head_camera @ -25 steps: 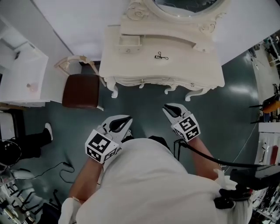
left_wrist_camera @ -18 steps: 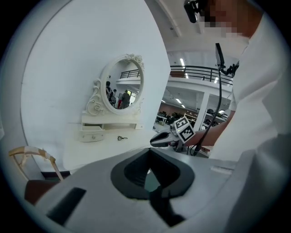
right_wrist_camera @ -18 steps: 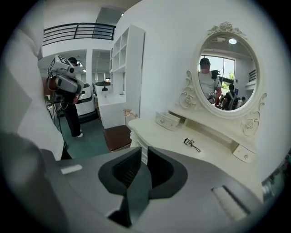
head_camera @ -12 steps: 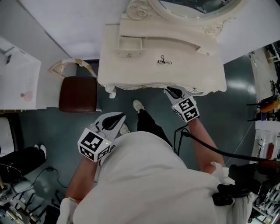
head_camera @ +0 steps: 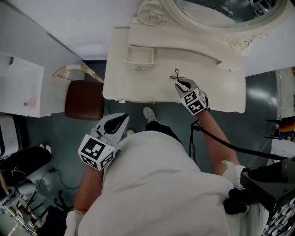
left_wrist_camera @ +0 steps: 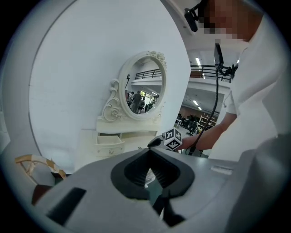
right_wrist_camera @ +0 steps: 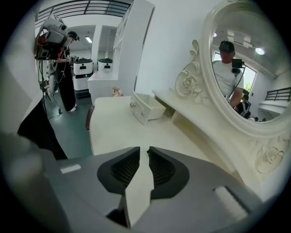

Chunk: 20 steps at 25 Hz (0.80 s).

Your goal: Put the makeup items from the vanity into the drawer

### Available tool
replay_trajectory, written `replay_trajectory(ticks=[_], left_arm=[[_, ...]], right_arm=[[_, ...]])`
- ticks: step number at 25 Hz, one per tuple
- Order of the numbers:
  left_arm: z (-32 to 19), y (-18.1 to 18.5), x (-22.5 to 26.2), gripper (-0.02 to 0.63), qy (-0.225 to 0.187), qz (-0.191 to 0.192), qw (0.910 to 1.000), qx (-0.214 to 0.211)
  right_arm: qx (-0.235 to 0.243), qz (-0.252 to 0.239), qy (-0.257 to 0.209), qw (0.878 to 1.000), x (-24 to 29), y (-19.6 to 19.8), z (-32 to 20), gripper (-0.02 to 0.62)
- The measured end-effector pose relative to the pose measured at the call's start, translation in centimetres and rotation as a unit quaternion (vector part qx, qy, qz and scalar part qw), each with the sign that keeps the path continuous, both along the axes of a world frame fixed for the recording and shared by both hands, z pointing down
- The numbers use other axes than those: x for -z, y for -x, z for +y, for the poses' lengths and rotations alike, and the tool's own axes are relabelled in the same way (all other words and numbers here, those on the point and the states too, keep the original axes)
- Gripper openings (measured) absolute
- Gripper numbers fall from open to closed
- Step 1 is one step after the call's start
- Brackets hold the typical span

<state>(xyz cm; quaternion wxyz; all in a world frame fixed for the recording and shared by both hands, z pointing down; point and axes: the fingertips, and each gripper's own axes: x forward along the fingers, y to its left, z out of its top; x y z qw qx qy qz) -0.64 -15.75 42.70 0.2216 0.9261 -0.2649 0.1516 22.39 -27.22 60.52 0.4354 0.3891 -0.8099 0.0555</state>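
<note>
Since the frame half a second ago, the right gripper [head_camera: 179, 84] has gone from the vanity's front edge to above its top, and its tips now sit just beside the one makeup item in sight, a small black scissor-shaped eyelash curler [head_camera: 177, 75]. The curler lies flat on the cream-white carved vanity [head_camera: 138, 85], right of the middle, where it lay before. It is thin and small, so its details are hard to make out, and I cannot tell whether the tips touch it. In the right gripper view its jaws [right_wrist_camera: 143, 152] stand a narrow slit apart with only bare tabletop showing between them; the curler cannot be made out there.

One small cream drawer [head_camera: 138, 56] stands pulled open on the raised shelf at the back left, well apart from the curler. The oval mirror with its scrolled frame [head_camera: 216, 11] is cut off by the top edge.

The left gripper [head_camera: 123, 120] hangs low, off the vanity's front, much as before; its own view shows the jaw tips [left_wrist_camera: 148, 157] met with nothing between. One brown padded stool [head_camera: 84, 99] stands at the vanity's left.
</note>
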Motion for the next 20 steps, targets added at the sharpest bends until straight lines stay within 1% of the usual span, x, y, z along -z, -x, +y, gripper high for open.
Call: replay_trajectory(ticks=[4, 9, 11, 14, 20], left_arm=[[-2.5, -1.3, 0.0, -0.002, -0.001, -0.013, 0.9998, 0.016], [-4.6, -2.1, 0.1, -0.002, 0.002, -0.022, 0.9989, 0.041], [-5.3, -2.4, 0.1, -0.002, 0.003, -0.025, 0.9986, 0.047], [-6.3, -2.9, 0.0, -0.002, 0.002, -0.027, 0.9981, 0.056], [-7.5, -4.0, -0.1, -0.002, -0.002, -0.026, 0.9974, 0.067]], right_arm=[[0.031, 0.02, 0.009, 0.999, -2.2, -0.7, -2.8, 0.08], [0.068, 0.034, 0.026, 0.997, -4.3, -1.0, -4.3, 0.08], [0.077, 0.034, 0.034, 0.996, -4.9, -1.1, -4.6, 0.072], [0.088, 0.035, 0.041, 0.995, -5.4, -1.2, -4.8, 0.04], [0.111, 0.028, 0.033, 0.993, -4.3, -1.2, -5.4, 0.015]])
